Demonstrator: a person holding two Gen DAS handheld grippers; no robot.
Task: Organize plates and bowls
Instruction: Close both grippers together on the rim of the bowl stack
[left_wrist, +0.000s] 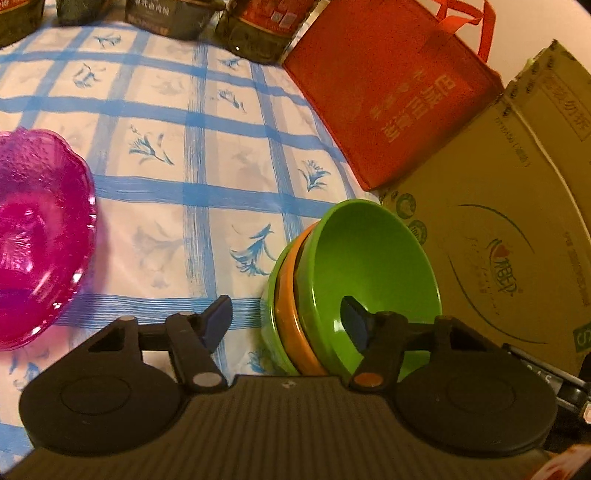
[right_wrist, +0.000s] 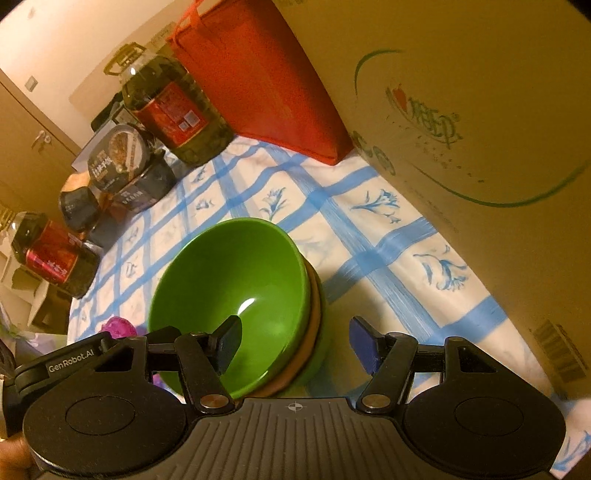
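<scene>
Left claw (left_wrist: 286, 319): I see it spread wide, gripping nothing; one finger hangs over the cloth, the other sits in front of the top bowl's hollow.
Right claw (right_wrist: 295, 341): also spread and unloaded; my left finger overlaps the green bowl's inside, the right one is out over the cloth.
Bowls (left_wrist: 354, 280): a nested stack, green inside orange inside green, resting on the surface just beside the box; from the left wrist it looks tipped, though I cannot tell if that is only the lens.
Pink bowl (left_wrist: 37, 236): clear magenta glass with a scalloped rim, well apart from the stack, on the far left.
Surface (left_wrist: 207, 155): covered by a white cloth with blue checks and flowers.
Box (left_wrist: 517, 221): brown cardboard, near the stack.
Red bag (left_wrist: 388, 92): standing beside the box.
Oil bottle (right_wrist: 177, 107): at the cloth's far edge, near some dark packets (right_wrist: 125, 166).
</scene>
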